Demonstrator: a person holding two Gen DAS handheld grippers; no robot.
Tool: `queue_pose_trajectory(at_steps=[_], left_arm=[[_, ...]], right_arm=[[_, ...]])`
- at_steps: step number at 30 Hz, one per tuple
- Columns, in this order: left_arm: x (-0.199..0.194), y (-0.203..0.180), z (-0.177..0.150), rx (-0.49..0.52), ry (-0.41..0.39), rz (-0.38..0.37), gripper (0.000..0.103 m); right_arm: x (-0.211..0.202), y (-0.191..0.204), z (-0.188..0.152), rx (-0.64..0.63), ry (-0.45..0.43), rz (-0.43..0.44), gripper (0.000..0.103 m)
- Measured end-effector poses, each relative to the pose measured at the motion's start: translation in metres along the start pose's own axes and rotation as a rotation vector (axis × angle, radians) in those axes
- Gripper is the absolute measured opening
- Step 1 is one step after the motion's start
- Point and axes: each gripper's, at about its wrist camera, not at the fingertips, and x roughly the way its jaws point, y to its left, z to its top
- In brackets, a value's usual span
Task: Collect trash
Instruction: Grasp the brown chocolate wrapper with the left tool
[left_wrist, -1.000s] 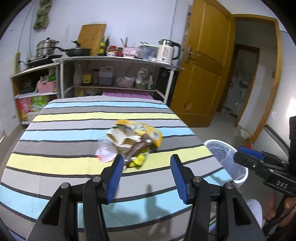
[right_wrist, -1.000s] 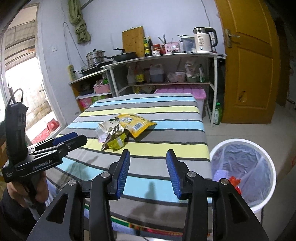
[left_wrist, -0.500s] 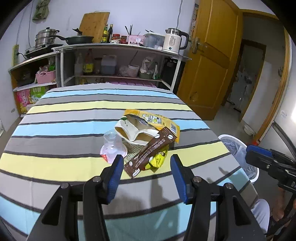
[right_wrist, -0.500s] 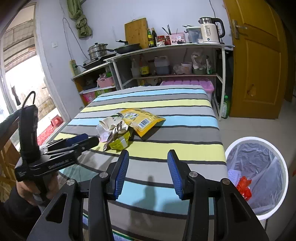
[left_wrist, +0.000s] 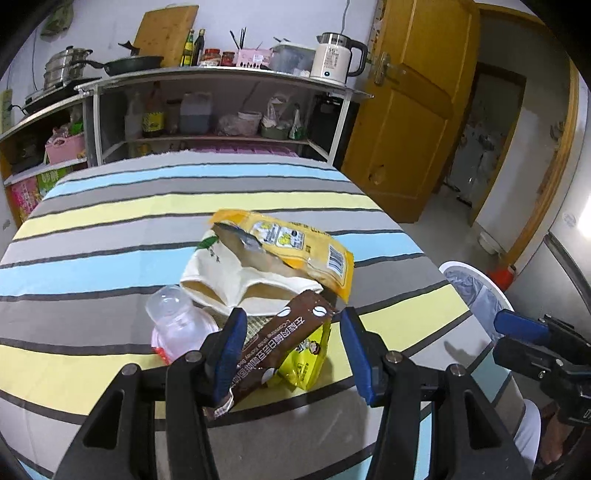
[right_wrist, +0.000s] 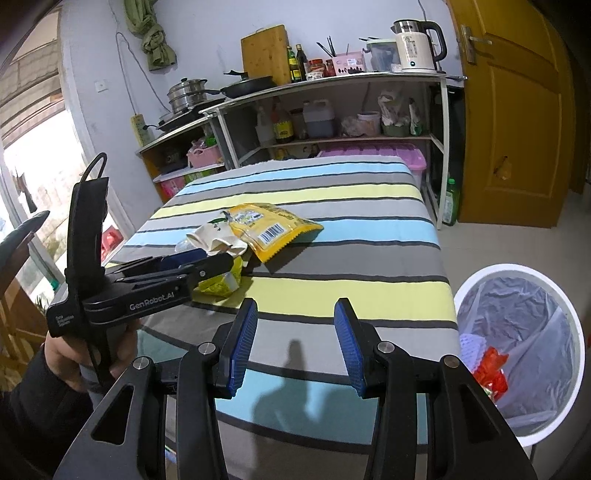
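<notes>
Brown wrapper (left_wrist: 284, 345), partly hidden, lies between closing left gripper (left_wrist: 291, 354) pads, seemingly untouched.

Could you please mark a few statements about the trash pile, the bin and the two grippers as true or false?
1. The brown wrapper lies between the left gripper jaws, which are closing. True.
2. The right gripper holds the yellow bag. False: it is empty, over bare tablecloth.
3. The trash bin is empty. False: it already holds some litter.
4. A clear plastic cup sits beside the wrappers. True.
</notes>
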Motion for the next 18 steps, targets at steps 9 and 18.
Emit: queue_pose_trajectory(at_steps=[9, 18], left_arm=[[-0.012, 0.005, -0.006, -0.014, -0.014, -0.017, 0.019], [-0.041, 0.022, -0.009, -0.055, -0.073, 0.0, 0.014]], right_arm=[[0.009, 0.004, 0.001, -0.005, 0.013, 0.016, 0.044], [0.014, 0.013, 0.0, -0.022, 0.023, 0.032, 0.044]])
